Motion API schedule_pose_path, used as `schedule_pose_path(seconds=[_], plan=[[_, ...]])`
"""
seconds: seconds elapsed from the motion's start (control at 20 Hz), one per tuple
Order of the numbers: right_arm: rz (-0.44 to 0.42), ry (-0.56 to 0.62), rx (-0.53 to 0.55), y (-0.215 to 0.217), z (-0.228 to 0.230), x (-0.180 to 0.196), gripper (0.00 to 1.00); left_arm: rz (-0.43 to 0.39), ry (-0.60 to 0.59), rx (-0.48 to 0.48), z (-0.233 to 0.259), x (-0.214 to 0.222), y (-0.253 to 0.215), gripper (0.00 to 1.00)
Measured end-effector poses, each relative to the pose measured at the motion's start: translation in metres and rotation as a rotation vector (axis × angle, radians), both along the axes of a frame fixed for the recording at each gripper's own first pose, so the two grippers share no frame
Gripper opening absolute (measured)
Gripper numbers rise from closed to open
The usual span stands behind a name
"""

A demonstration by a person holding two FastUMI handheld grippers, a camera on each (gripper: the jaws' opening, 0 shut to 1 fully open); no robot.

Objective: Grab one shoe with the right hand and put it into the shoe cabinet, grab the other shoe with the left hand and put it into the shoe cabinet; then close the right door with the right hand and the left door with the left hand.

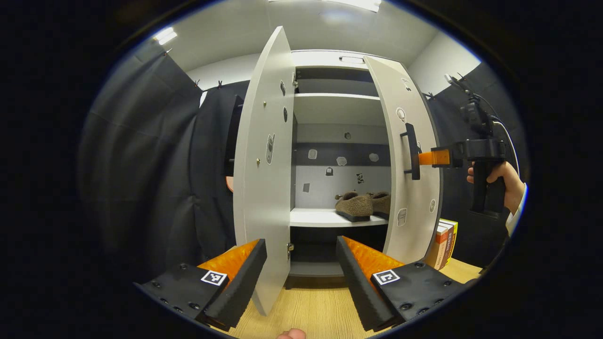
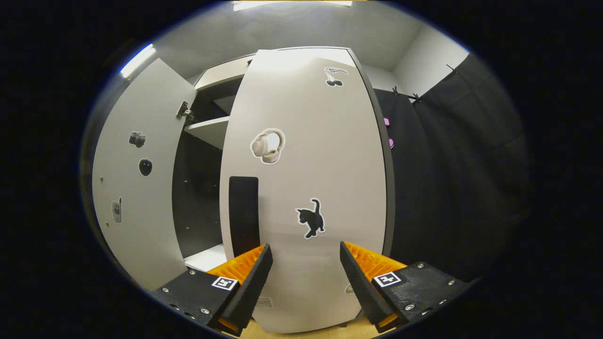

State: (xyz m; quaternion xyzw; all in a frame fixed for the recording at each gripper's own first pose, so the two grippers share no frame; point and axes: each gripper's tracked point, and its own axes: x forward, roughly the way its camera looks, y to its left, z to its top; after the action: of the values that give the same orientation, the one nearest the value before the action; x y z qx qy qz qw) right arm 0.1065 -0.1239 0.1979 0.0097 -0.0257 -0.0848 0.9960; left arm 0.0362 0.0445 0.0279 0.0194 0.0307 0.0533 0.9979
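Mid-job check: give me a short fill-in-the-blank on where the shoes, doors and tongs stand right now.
1. Both fuzzy brown shoes sit on a white ____ inside the white shoe cabinet.
2. Both cabinet doors are ____.
3. In the left gripper view, the right tongs reach the right door beside its black ____.
4. The left tongs are open and hold ____.

Missing words: shelf; open; handle; nothing

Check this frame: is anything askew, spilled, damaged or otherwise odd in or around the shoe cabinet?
Nothing stands out. Both shoes sit upright, side by side on a shelf inside the cabinet. Both doors stand open, the right gripper at the right door. The left gripper hangs open near the left door.
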Motion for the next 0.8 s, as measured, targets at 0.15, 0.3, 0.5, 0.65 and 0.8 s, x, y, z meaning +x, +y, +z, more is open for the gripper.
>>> schedule_pose_path(seconds=[0.15, 0.3, 0.5, 0.65, 0.8], plan=[[0.041, -0.009, 0.003, 0.014, 0.001, -0.003, 0.89, 0.013, -0.003, 0.002, 0.001, 0.002, 0.006, 0.96], [0.041, -0.001, -0.017, 0.018, -0.002, 0.005, 0.91, 0.01, -0.001, -0.009, 0.0, 0.005, 0.005, 0.96], [0.033, 0.005, -0.006, 0.02, -0.003, 0.015, 0.91, 0.006, -0.002, -0.008, 0.001, 0.005, 0.005, 0.96], [0.028, 0.007, -0.021, 0.022, -0.006, 0.023, 0.91, 0.001, -0.001, -0.009, 0.001, 0.006, 0.004, 0.96], [0.022, 0.003, -0.044, 0.024, -0.006, 0.029, 0.91, -0.007, 0.001, -0.014, 0.002, 0.006, 0.002, 0.96]])
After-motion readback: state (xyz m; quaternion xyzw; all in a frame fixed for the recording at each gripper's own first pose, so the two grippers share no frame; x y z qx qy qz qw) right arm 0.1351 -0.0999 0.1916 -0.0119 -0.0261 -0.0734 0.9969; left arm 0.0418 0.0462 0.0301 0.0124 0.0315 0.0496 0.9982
